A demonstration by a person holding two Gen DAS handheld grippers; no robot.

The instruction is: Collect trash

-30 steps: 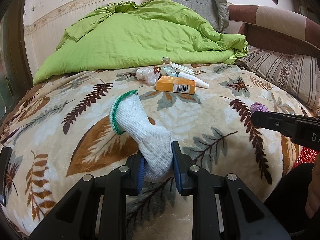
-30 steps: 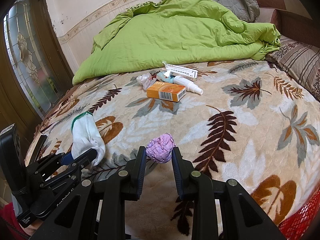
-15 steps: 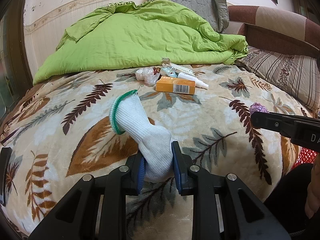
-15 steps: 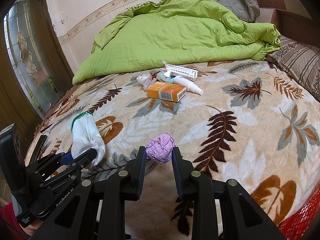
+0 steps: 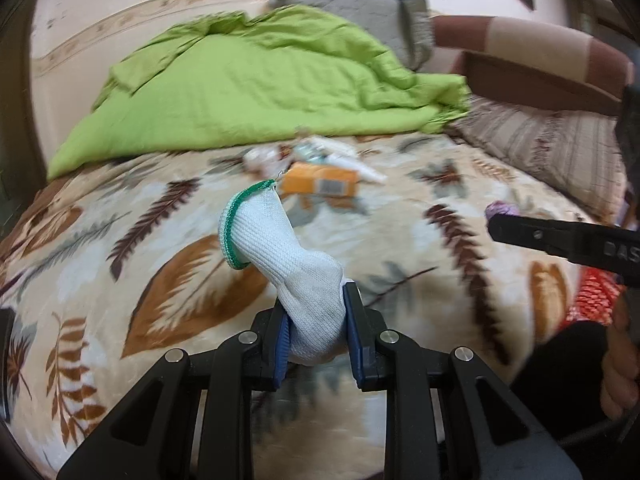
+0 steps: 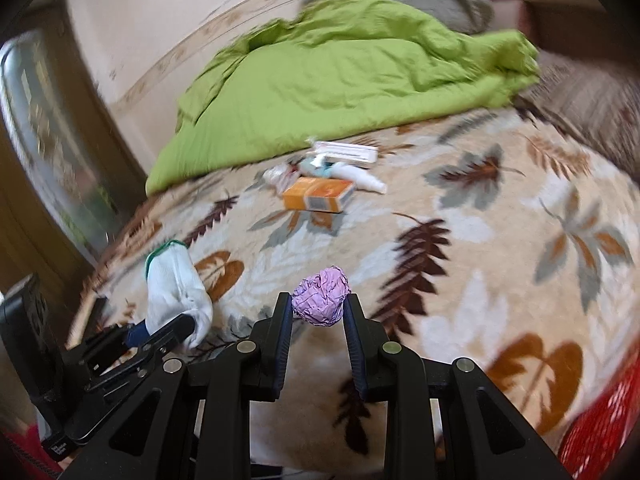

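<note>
Both views are now smeared with motion blur, where half a second ago they were sharp, and the bed scene has shifted in each. The left gripper (image 5: pixel 314 334) still has its fingers clamped on the toe end of the white sock (image 5: pixel 280 252), whose green-trimmed cuff sticks up and away over the leaf-patterned blanket (image 5: pixel 120 240). The right gripper (image 6: pixel 318 314) still pinches the crumpled purple paper ball (image 6: pixel 321 295) between its fingers, held over the blanket. The remaining litter lies farther up the bed, near the edge of the green duvet (image 6: pixel 340 96): an orange box (image 6: pixel 319 195), a white tube (image 6: pixel 362 178) just beside it, and a white carton (image 6: pixel 347 152) behind. A red mesh basket (image 6: pixel 596 428) shows at the lower right of the right wrist view.
</note>
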